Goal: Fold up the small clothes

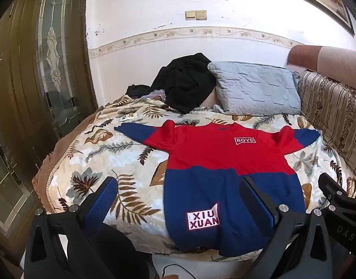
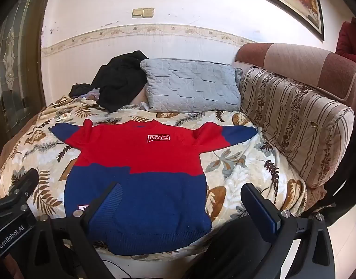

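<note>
Sweater flat on bed, front up, sleeves spread — we hold left claw and right claw apart, empty, above hem. We judge best start: pinch sleeve cuff, fold inward smoothly.

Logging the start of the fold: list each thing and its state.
sweater: spread flat, sleeves out, unfolded
black clothes: crumpled heap
pillow: propped up behind sweater
left hand-held gripper: open, empty
right hand-held gripper: open, empty
</note>
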